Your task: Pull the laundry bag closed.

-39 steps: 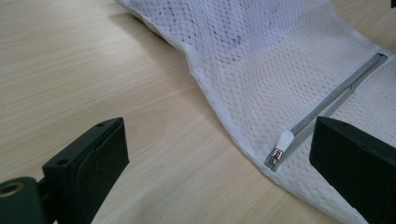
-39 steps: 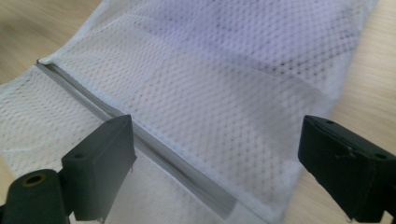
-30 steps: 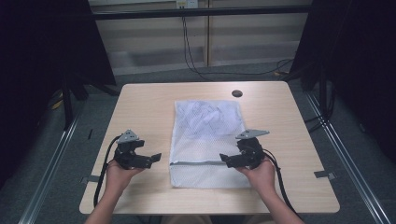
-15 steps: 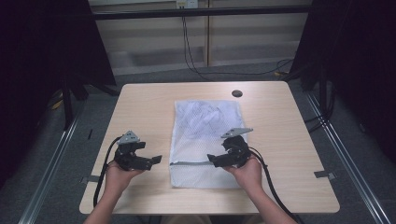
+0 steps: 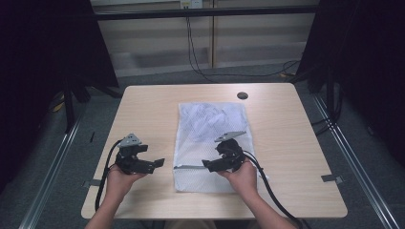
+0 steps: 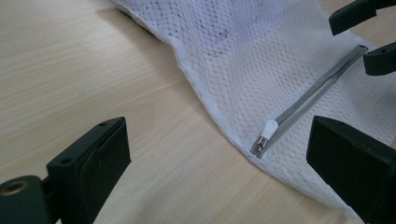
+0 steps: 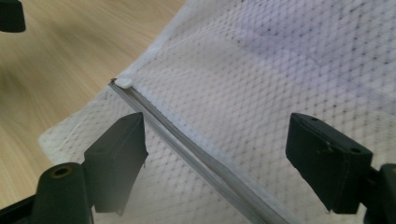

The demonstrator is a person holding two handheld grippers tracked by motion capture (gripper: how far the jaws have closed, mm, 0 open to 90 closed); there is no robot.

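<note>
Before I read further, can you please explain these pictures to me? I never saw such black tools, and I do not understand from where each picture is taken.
A person sits at a wooden table and holds a two-jaw hand tool in each hand.

The high view looks down from above: the left gripper is beside a white mesh bag; the right gripper is over its grey zipper.

The two gripper views come from cameras that ride on the tools and look along their black jaws. In the left gripper view you see the white zipper pull at the bag's edge.

Both grippers are open and hold nothing; the right one's jaws have just been closing a little.
</note>
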